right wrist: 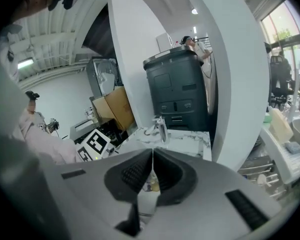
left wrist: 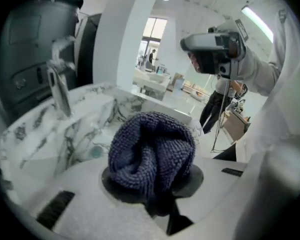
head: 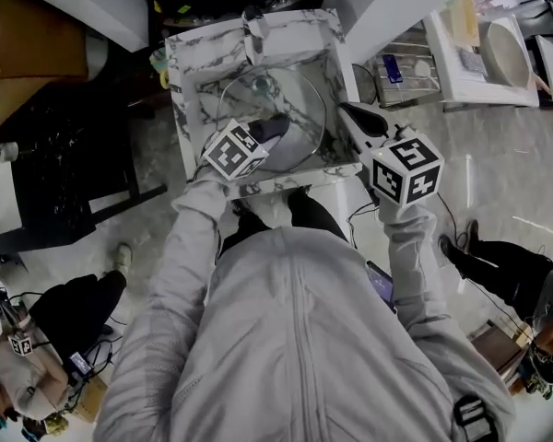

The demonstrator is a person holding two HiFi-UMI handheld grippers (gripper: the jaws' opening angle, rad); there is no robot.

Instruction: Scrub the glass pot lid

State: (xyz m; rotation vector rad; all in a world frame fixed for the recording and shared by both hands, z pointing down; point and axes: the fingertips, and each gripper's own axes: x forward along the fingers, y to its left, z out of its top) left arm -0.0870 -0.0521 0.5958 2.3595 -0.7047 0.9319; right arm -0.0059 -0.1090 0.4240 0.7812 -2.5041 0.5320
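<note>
Glass pot lid (head: 304, 109) lies in the marble sink (head: 180, 90) and fills most of the basin, below the tap (head: 255, 21).

Handling, my read:
- Rigid, smooth, likely slick when wet.
- Breakable against the stone, so no levering and no hard knocks.
- Moderate weight, I'd guess. It will probably skate or spin under a sideways rub unless something pins it.
- Best hold would be a centre knob, but I can't make one out because the middle is covered.
- Otherwise press down on the rim. Pinching the thin glass edge looks like a poor bet.

Left gripper (head: 258, 136) is clamped on a dark blue knitted cloth (left wrist: 152, 149), bunched into a wad that bulges past the jaw tips. In the head view the wad sits over the middle of the lid, inside its rim. I can't tell whether it touches the glass or hangs just above it. The left gripper view shows only cloth and sink wall beyond, and the lid isn't readable there.

Right gripper (right wrist: 151, 170) has its jaws pressed together with nothing between them. It sits outside the sink, off the near right corner, tips pointing toward the basin and clear of the lid. My call: it's the free one to steady the rim while the cloth works.
</note>
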